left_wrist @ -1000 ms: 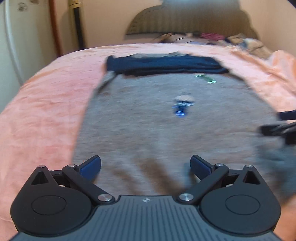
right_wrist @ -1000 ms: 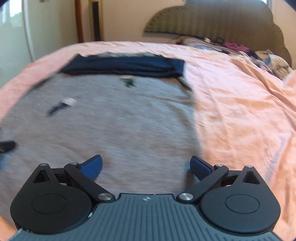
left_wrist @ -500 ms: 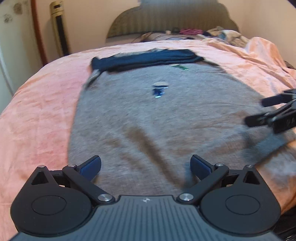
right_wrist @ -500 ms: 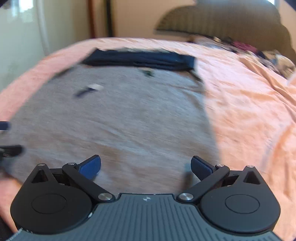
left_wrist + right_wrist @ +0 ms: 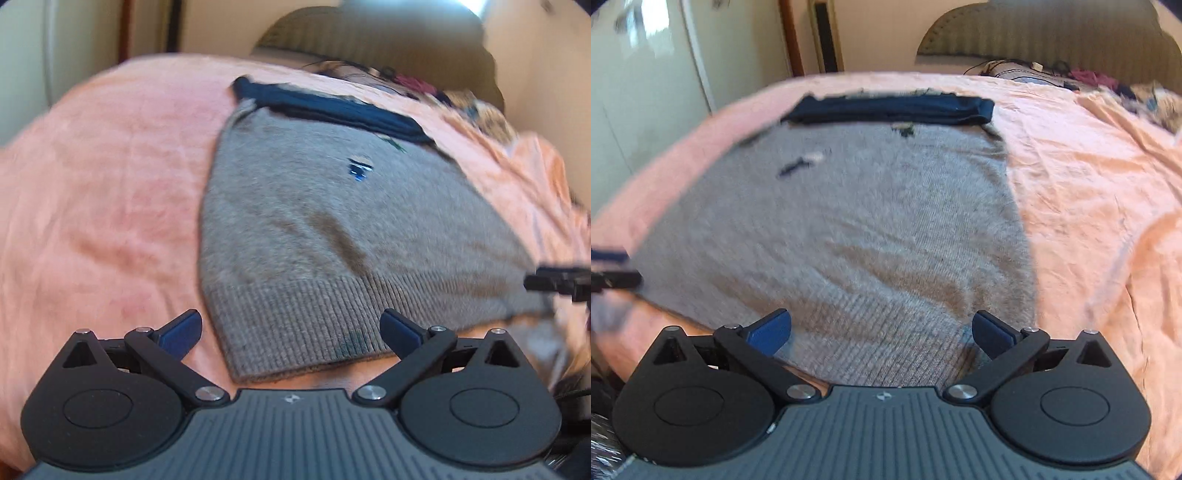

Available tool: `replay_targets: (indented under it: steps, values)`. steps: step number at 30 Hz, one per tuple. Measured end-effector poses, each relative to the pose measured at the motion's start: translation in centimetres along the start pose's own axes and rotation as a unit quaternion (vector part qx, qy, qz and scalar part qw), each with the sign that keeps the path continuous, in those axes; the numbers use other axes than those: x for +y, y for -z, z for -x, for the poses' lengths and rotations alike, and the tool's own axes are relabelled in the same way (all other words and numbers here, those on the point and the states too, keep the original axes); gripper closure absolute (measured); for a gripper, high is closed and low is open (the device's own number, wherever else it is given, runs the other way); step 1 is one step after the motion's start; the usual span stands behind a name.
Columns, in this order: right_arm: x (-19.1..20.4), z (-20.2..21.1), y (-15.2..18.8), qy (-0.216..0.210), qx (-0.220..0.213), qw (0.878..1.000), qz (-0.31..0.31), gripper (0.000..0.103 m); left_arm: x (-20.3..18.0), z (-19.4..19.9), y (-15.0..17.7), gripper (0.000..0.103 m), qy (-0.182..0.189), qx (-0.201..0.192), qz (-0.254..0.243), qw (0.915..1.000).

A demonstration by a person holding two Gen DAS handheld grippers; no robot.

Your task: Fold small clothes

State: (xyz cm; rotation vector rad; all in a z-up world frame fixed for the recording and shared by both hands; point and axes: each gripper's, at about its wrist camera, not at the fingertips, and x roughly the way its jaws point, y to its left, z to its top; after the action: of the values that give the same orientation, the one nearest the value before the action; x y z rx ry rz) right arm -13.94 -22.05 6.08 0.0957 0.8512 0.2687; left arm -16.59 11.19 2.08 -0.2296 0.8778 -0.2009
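Note:
A small grey knitted sweater lies flat on the pink bedspread, its ribbed hem nearest me and a dark blue folded part at its far end. My left gripper is open and empty just above the hem's left corner. My right gripper is open and empty over the hem's right part; the sweater and its blue part fill that view. Each gripper shows at the edge of the other's view: the right one, the left one.
The bedspread stretches wide to the right with wrinkles. A padded headboard and a pile of mixed clothes are at the far end. A white cupboard stands at the left wall.
Both grippers have drawn back toward the near edge of the sweater, so the ribbed hem now shows between the fingers. Both stayed open. The sweater has not moved.

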Motion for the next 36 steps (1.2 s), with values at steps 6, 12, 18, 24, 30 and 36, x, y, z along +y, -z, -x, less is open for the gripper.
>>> replay_targets:
  steps: [6,12,18,24,30,36]
  values:
    - [-8.0,0.6,0.8,-0.032,0.022,0.987,-0.155,0.02,4.1,-0.2,-0.6,0.0,0.11,0.009,0.164,0.9803]
    - [-7.2,-0.2,0.2,-0.046,0.045,0.99,-0.124,0.042,4.1,-1.1,-1.3,0.007,0.141,0.031,0.197,0.9699]
    - [-7.1,-0.4,0.0,-0.047,0.055,0.992,-0.1,0.068,4.6,-1.5,-1.7,0.061,0.111,0.056,0.188,0.9743]
    - [-7.8,1.1,-1.0,-0.057,0.036,0.994,-0.09,0.09,4.2,-0.1,-2.5,0.096,0.08,0.043,0.15,0.9845]
    - [-9.6,0.3,0.4,-0.05,0.071,0.992,-0.089,0.091,4.8,-0.4,-1.5,0.096,0.044,0.072,0.094,0.992]
    - [-10.6,0.9,-3.4,-0.079,0.017,0.989,-0.125,0.019,5.5,2.3,-5.3,0.09,0.04,0.011,0.056,0.9976]
